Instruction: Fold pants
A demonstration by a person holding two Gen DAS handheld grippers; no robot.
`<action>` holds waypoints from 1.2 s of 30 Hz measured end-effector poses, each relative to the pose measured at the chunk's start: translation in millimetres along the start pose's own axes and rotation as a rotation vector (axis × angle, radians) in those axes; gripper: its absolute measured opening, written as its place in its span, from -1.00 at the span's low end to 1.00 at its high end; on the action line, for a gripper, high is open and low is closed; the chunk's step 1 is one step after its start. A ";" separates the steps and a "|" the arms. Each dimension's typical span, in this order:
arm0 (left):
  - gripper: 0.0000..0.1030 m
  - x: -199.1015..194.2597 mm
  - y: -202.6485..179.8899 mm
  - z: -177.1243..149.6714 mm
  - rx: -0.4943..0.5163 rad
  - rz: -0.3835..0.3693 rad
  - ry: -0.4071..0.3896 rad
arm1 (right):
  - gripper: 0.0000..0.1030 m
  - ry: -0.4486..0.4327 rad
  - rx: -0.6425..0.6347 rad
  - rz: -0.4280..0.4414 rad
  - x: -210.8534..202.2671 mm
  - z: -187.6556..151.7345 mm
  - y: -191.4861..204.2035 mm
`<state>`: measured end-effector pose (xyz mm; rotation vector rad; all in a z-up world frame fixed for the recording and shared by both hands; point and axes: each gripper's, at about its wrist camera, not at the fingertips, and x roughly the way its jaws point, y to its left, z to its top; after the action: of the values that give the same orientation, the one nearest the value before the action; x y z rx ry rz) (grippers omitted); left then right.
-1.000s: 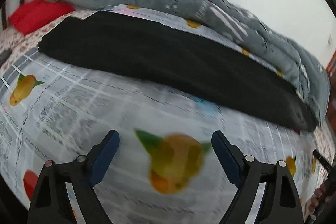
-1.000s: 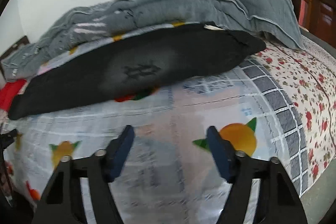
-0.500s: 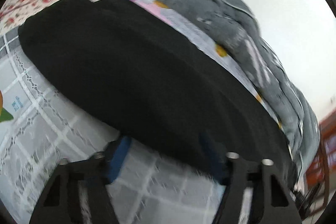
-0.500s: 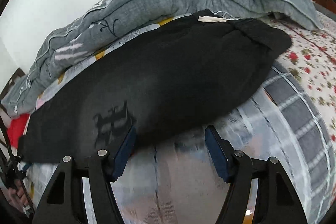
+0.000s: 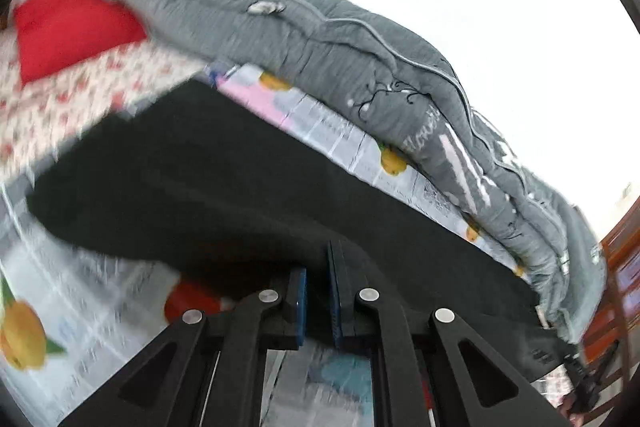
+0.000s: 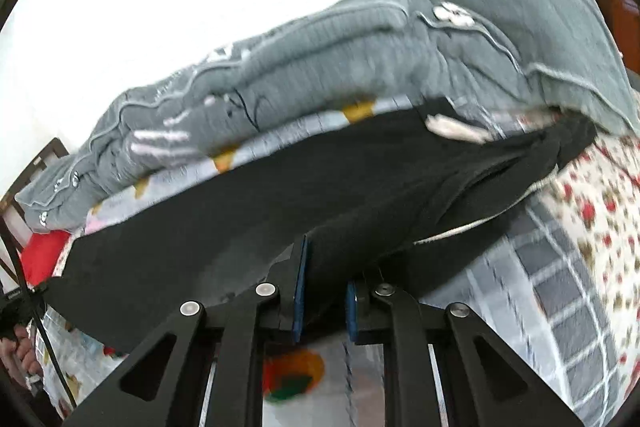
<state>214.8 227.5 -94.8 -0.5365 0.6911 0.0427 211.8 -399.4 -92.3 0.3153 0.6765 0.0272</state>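
Observation:
Black pants [image 5: 240, 187] lie lengthwise across the bed, in front of a grey quilt. In the left wrist view my left gripper [image 5: 316, 259] has its jaws closing tight on the pants' near edge, and the black cloth bunches up at the blue pads [image 5: 300, 291]. In the right wrist view the same pants [image 6: 320, 187] show their waistband end at the right. My right gripper [image 6: 326, 263] is closing its jaws with a fold of the near edge pinched between the pads [image 6: 300, 287]. Both views are blurred.
A rolled grey quilt [image 5: 320, 39] runs along the far side by the white wall. A red pillow [image 5: 68, 27] lies at the far left. The fruit-print sheet [image 5: 80, 307] and a floral sheet [image 6: 600, 207] cover the bed. A hand [image 6: 16, 351] shows at the left edge.
Both grippers moved forward from the bare sheet to the pants' near edge and went from wide open to closed on the cloth. The edge now lifts off the sheet.

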 end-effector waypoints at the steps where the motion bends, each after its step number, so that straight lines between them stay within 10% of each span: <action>1: -0.81 3.5 -7.9 8.2 0.029 0.010 -0.011 | -0.70 -0.009 -0.013 0.001 2.9 8.6 4.2; 17: -0.77 158.3 -60.6 67.8 0.181 0.251 0.051 | -0.67 0.103 -0.162 -0.136 161.1 98.3 46.4; 21: -0.71 179.0 -67.0 67.2 0.243 0.306 0.107 | 0.05 0.099 -0.053 -0.012 175.9 104.7 34.9; 25: -0.45 168.5 -75.1 59.0 0.290 0.280 0.092 | 0.13 0.041 -0.132 0.089 155.9 100.2 51.0; 28: 0.49 143.1 -77.8 50.4 0.264 0.188 0.063 | 0.13 0.064 -0.208 0.088 138.6 86.5 64.1; 36: 0.51 62.2 -83.0 -11.0 0.328 0.121 0.060 | 0.15 0.093 -0.258 -0.018 62.6 25.9 54.1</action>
<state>274.0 142.0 -102.3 -0.1817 0.7710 0.0259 280.8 -347.1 -95.5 0.0603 0.7594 0.1114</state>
